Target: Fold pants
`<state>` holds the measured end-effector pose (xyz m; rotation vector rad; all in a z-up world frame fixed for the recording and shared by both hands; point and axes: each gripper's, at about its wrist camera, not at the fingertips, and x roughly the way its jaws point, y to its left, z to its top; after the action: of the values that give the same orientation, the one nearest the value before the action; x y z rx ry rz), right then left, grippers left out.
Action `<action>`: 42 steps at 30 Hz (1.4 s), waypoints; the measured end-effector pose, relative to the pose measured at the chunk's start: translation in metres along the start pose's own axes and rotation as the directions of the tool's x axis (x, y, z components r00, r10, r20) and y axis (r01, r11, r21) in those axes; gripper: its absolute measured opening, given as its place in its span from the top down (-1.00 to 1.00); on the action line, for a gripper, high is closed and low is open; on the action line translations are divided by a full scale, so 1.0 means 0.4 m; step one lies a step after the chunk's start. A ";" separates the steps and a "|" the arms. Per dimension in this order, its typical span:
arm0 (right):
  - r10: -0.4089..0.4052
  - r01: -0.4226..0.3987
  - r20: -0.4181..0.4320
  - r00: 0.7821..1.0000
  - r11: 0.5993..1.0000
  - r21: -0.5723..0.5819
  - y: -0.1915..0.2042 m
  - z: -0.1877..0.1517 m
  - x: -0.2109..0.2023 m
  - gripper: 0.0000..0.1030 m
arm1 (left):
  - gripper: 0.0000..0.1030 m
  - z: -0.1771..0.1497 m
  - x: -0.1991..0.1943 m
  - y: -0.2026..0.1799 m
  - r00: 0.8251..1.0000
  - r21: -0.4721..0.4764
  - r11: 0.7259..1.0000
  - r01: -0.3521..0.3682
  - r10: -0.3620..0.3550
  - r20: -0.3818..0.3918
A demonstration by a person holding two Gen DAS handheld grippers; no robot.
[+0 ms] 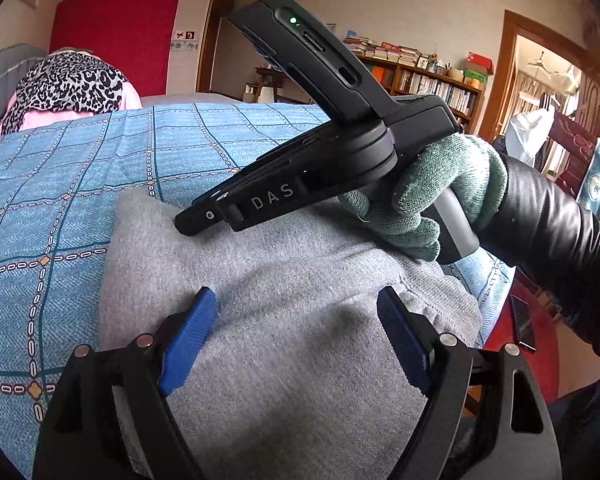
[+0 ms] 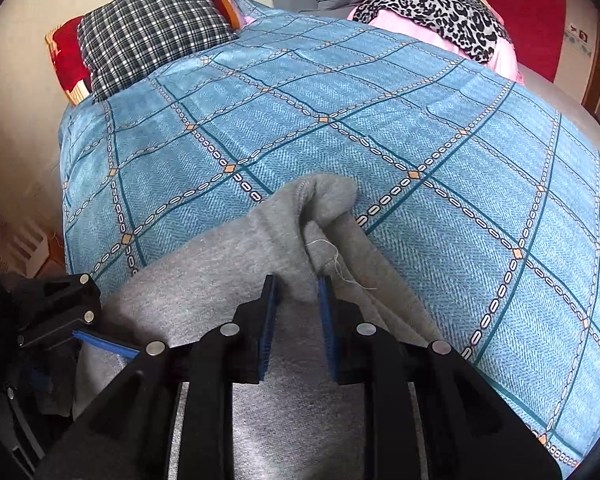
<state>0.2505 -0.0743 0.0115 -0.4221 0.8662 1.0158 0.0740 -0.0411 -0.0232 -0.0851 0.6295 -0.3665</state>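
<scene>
Pants (image 1: 284,300) in grey sweat fabric lie bunched on the bed (image 2: 340,120), on its blue quilted cover with a chain-pattern grid, near the edge closest to me. I cannot tell their long axis; one rolled end points away up the bed in the right wrist view. My right gripper (image 2: 298,300) is clamped on a fold of the pants just behind that end. My left gripper (image 1: 296,320) hovers over the cloth with its blue pads (image 1: 188,340) spread apart, gripping nothing. The right gripper's body reads "DAS" (image 1: 272,196) in the left wrist view. A checked pillow (image 2: 152,28) and a leopard-print cloth (image 2: 440,4) sit at the far end; a bookshelf (image 1: 428,80) lines the wall.
</scene>
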 end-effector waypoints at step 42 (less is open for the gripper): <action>-0.140 -0.115 0.328 0.934 0.751 0.650 -0.018 -0.505 -0.251 -0.84 | -0.70 -0.008 -0.061 0.297 0.991 -0.416 0.909 -0.039 -0.019 -0.136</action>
<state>0.1456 -0.2695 -0.0323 0.3654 0.8248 0.6726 0.0905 0.0784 -0.0343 -0.4713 0.8383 -0.2226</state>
